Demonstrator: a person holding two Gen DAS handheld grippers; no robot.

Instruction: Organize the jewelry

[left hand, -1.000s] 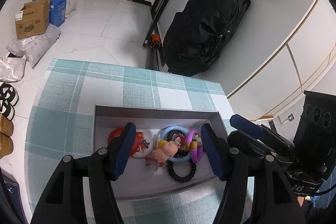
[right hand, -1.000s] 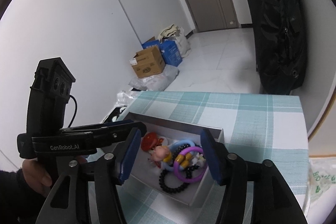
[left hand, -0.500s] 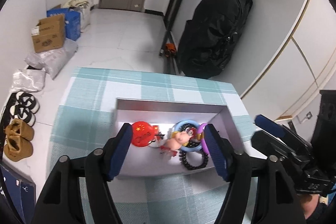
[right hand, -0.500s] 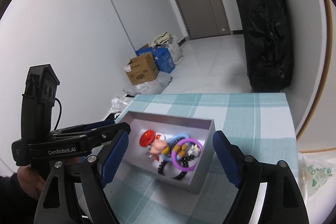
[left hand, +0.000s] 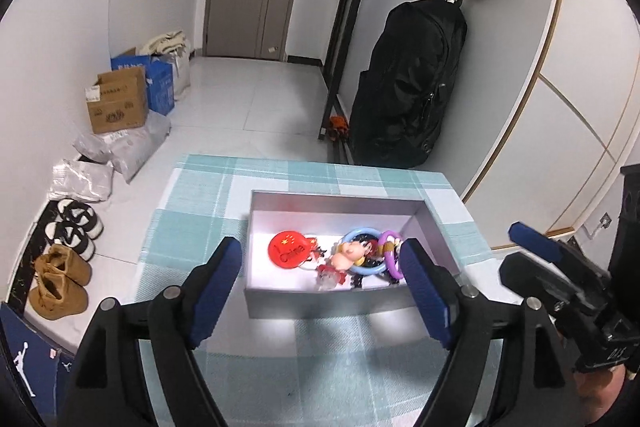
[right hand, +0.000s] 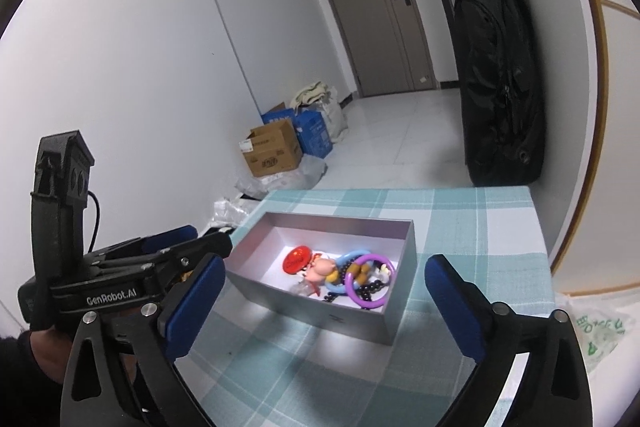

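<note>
Holding red badge, rings and beads, grey box sits open.

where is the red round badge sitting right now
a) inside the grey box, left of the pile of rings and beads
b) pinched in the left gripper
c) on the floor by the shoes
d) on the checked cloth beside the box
a: the red round badge lies on the floor of the grey box, left of the purple ring, while the left gripper and right gripper are both open and holding nothing.
</note>
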